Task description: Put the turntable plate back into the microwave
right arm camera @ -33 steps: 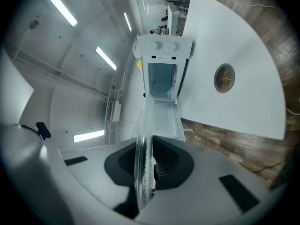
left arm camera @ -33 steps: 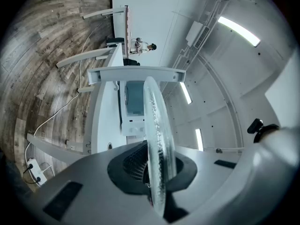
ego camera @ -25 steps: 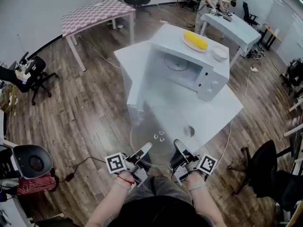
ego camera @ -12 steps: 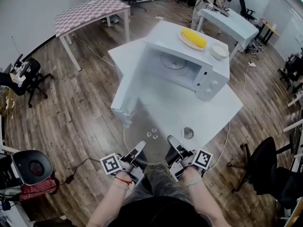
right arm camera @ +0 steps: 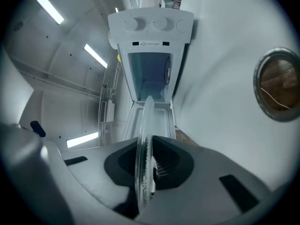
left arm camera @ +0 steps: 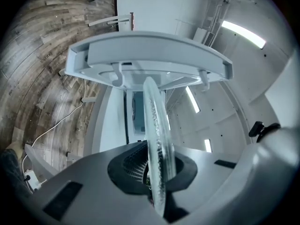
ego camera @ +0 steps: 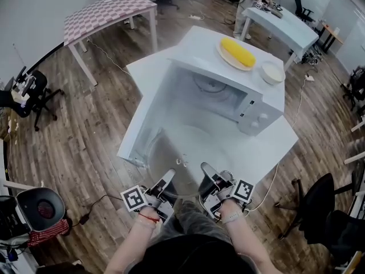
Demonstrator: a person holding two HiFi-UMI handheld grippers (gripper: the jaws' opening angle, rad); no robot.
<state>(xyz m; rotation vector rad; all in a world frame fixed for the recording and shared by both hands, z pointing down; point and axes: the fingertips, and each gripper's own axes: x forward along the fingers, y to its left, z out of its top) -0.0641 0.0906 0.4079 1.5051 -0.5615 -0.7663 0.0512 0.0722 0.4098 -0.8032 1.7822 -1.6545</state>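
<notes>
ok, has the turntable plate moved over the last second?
Yes. The glass turntable plate has advanced toward the open microwave: the gap between its far rim and the oven cavity has shrunk, and it now sits beside the open door.

Left hand-held gripper (ego camera: 169, 178): black-white marker cube (ego camera: 134, 198); red wristband (ego camera: 150, 216).

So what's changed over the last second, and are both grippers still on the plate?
The turntable plate has been carried forward toward the microwave; its far edge now hangs over the open door. Nothing taken or let go: the left gripper and right gripper stay shut on its near rim. The door stays open, and the corn and bowl on top are unmoved.
</notes>
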